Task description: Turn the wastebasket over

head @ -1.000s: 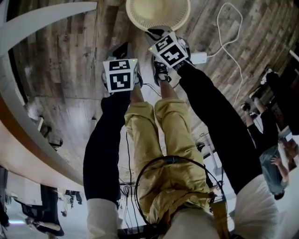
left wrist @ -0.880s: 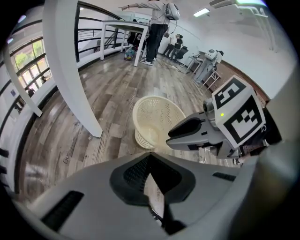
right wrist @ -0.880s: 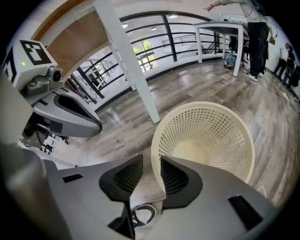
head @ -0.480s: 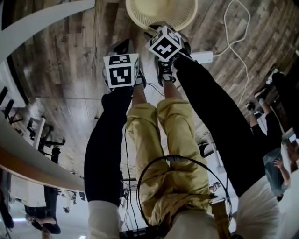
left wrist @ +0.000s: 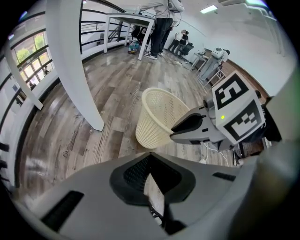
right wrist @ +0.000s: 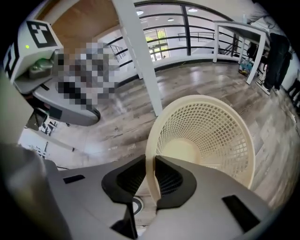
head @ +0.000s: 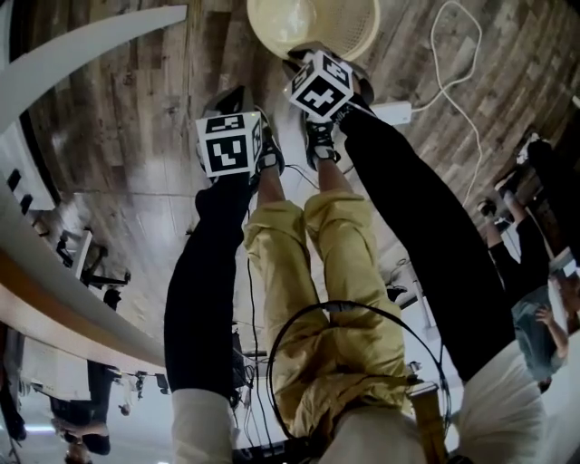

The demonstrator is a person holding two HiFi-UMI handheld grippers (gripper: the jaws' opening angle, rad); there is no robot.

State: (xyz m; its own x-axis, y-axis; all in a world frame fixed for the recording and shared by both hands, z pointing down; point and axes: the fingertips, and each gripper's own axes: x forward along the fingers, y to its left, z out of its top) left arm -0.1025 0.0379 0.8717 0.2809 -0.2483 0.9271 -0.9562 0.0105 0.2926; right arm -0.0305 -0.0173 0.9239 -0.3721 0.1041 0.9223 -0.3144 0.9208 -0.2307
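Observation:
The cream mesh wastebasket (head: 313, 23) stands upright on the wood floor beyond the person's shoes, its mouth facing up. My right gripper (head: 306, 62) reaches down to its near rim. In the right gripper view the basket (right wrist: 206, 136) fills the middle, and the jaws (right wrist: 151, 174) are closing with the thin rim between them, both pads against it. My left gripper (head: 231, 100) hangs a little left of the basket, apart from it. Its jaws (left wrist: 151, 176) look shut with nothing between them, and past them I see the basket (left wrist: 157, 122) and the right gripper (left wrist: 190, 127).
A white power strip (head: 390, 111) with a looping cable lies on the floor right of the basket. A white pillar (left wrist: 75, 61) rises left of it. A curved white railing (head: 82, 45) runs along the left. People (head: 535, 299) are at the far right.
The right gripper's marker cube has rolled and edged right at the basket rim. The left gripper has drifted slightly left and down. The basket stays put.

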